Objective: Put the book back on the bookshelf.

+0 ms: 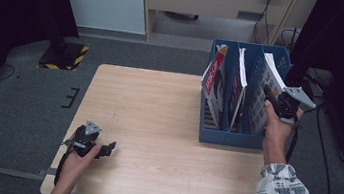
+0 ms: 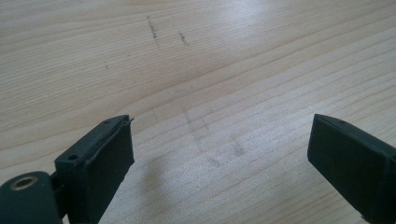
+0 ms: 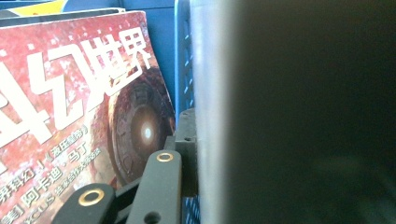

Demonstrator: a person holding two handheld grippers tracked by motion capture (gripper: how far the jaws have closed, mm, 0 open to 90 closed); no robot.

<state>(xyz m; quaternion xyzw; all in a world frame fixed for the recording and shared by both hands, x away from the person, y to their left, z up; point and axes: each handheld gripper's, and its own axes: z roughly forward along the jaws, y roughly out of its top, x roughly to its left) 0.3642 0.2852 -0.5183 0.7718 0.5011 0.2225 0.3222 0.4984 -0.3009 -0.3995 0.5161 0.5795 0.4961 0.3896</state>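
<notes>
R fingers (image 3: 187, 140) clamp book (image 1: 268, 84) edge in blue rack (image 1: 228, 134); L gripper (image 1: 102, 149) agape, bare table (image 1: 159, 105) ahead.

The left claw (image 1: 108, 148) lies low on its side, gripped by the left hand (image 1: 83, 152), forearm coming from below; its 2 jaws stand wide apart with nothing between them. The right claw (image 1: 267, 92) is raised, held by the right hand (image 1: 277, 122), patterned sleeve behind, jaws drawn close on something thin.
</notes>
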